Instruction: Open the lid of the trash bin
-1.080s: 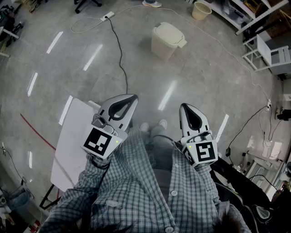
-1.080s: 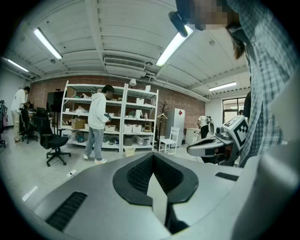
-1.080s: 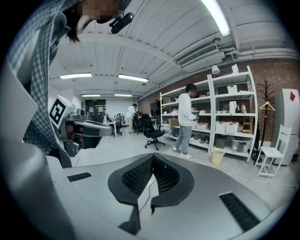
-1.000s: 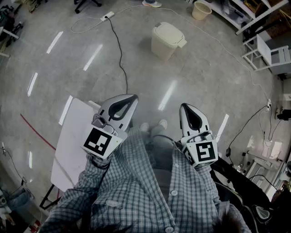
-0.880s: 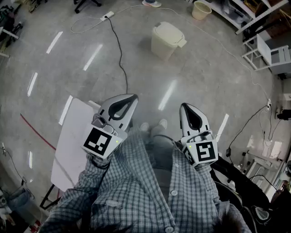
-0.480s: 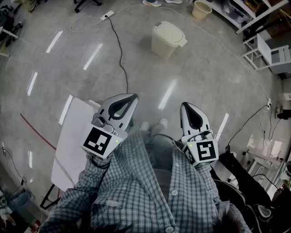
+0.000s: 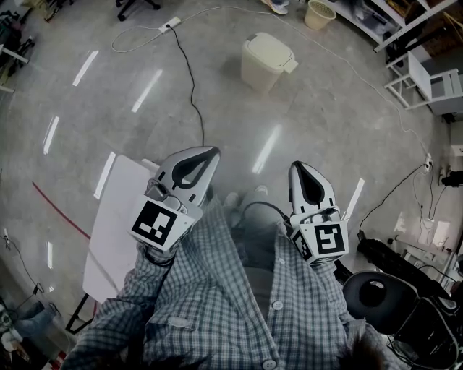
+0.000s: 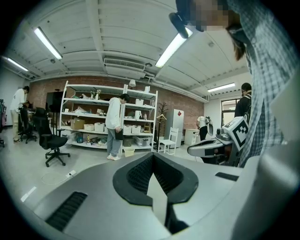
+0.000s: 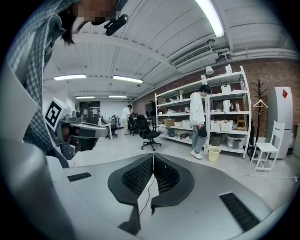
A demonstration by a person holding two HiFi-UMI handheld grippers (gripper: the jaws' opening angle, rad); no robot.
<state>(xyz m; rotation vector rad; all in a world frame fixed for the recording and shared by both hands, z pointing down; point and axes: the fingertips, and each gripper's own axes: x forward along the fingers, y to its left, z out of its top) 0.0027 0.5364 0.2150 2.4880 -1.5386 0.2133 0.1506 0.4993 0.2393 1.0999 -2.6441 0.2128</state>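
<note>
The cream trash bin (image 7: 266,62) stands on the concrete floor at the top of the head view, its flat lid down. Both grippers are held close to the person's checked shirt, far short of the bin. My left gripper (image 7: 210,155) is shut with nothing in it, and its jaws (image 8: 153,157) meet in a closed seam. My right gripper (image 7: 297,168) is likewise shut and empty, its tips (image 9: 153,157) together. Neither gripper view shows the bin; both look out across the room.
A black cable (image 7: 190,81) runs over the floor left of the bin. A white board (image 7: 108,220) lies at the left, a black office chair (image 7: 380,293) at the lower right. A yellow basket (image 7: 320,14) and white shelving (image 7: 427,76) stand beyond. A person (image 8: 115,125) stands at the shelves.
Both grippers stay nearly still and shut; the right one has drifted slightly right. The black office chair has come into the lower right of the head view.
</note>
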